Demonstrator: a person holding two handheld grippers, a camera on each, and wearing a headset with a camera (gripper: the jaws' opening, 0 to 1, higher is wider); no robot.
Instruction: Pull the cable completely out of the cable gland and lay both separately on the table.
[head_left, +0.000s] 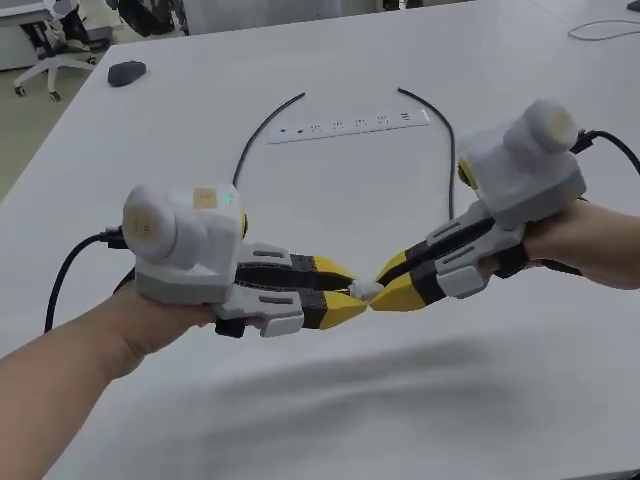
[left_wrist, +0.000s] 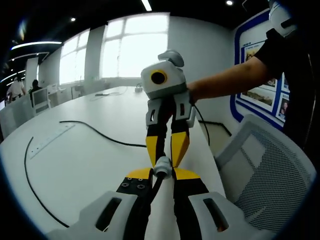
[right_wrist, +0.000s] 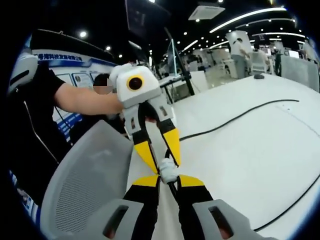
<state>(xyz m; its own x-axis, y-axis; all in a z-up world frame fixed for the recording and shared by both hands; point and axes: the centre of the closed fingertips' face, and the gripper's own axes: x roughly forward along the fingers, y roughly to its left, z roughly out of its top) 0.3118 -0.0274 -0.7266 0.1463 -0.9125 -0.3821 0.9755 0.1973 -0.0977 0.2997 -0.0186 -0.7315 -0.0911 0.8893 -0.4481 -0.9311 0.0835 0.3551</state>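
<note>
Cable gland held in the air between two tool tips, above the white counter.
Left tool and right tool meet nose to nose, each clamped on the small white gland. A dark cable runs back between the left tool's jaws.

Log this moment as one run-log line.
left hand-held gripper: shut on cable gland | right hand-held gripper: shut on cable gland | cable: not out | held above table
</note>
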